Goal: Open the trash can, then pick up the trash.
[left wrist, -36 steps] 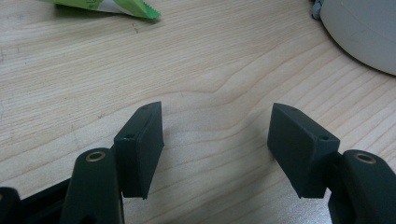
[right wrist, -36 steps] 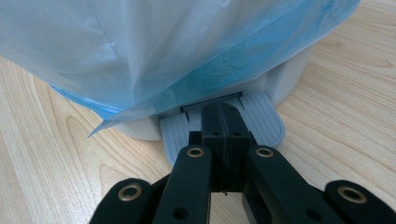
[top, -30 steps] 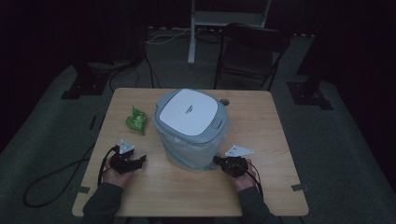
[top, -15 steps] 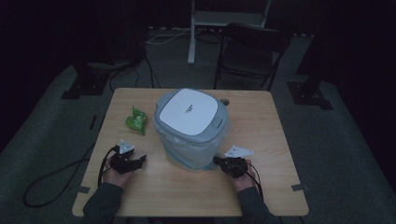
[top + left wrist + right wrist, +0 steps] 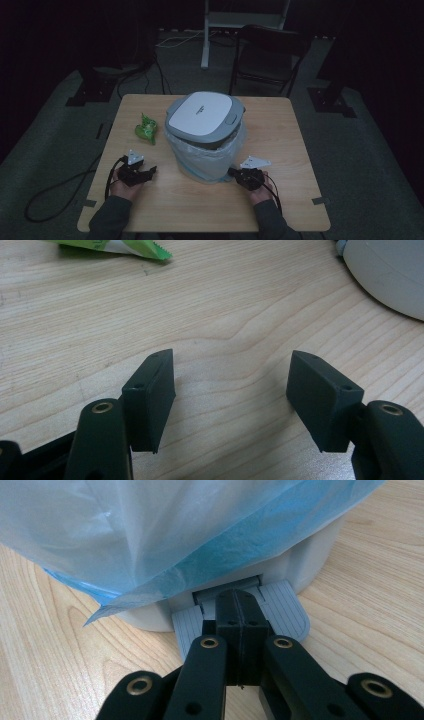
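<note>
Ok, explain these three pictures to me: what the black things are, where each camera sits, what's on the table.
A person sits at a wooden table holding a hand-held pair of black tongs in each hand. The high view looks down from above: the left tongs sit at the left, the right tongs at the right. The other two pictures come from cameras riding on the tongs themselves. On the table stand a grey bin with its lid shut and a blue bag hanging over its side, and a green wrapper. The left tongs are open above bare wood, holding nothing. The right tongs are shut, their tips at the bin's pedal.
</note>
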The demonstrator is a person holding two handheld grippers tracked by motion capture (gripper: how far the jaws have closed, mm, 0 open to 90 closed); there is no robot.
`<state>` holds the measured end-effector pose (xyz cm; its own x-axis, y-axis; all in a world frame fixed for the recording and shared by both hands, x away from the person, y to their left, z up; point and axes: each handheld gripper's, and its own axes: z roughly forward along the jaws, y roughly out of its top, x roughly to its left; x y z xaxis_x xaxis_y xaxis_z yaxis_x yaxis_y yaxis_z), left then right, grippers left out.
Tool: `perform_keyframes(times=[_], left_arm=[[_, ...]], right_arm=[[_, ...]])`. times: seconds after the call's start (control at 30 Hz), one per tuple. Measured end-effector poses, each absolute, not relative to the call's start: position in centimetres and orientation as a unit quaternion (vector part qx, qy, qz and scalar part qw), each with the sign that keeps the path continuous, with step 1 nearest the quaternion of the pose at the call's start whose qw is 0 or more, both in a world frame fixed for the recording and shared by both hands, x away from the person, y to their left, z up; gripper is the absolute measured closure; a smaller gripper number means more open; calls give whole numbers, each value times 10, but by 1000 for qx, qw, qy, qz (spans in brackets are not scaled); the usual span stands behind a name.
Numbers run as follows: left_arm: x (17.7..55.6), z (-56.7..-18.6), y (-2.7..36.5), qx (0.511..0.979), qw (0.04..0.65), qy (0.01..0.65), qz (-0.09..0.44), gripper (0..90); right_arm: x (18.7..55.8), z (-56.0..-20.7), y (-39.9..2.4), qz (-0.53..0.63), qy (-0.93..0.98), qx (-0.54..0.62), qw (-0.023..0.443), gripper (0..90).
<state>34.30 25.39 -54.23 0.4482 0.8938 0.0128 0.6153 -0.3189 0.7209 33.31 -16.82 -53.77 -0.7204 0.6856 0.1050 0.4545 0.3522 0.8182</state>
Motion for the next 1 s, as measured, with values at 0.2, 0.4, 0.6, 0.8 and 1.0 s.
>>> perform_keyframes(times=[0.2, 0.4, 0.6, 0.8, 1.0], left_arm=[[343, -542, 254, 785, 331, 480, 211, 365], [341, -543, 255, 784, 331, 480, 212, 365], [341, -543, 255, 784, 332, 480, 212, 365], [342, -542, 255, 785, 330, 481, 210, 365], [343, -539, 256, 782, 318, 493, 210, 403]], right_arm=[[334, -541, -167, 441, 816, 351, 129, 900], [337, -543, -165, 434, 820, 351, 125, 900], [337, -544, -165, 434, 820, 351, 125, 900], [337, -543, -164, 433, 821, 352, 124, 900], [337, -543, -165, 434, 820, 352, 122, 900]])
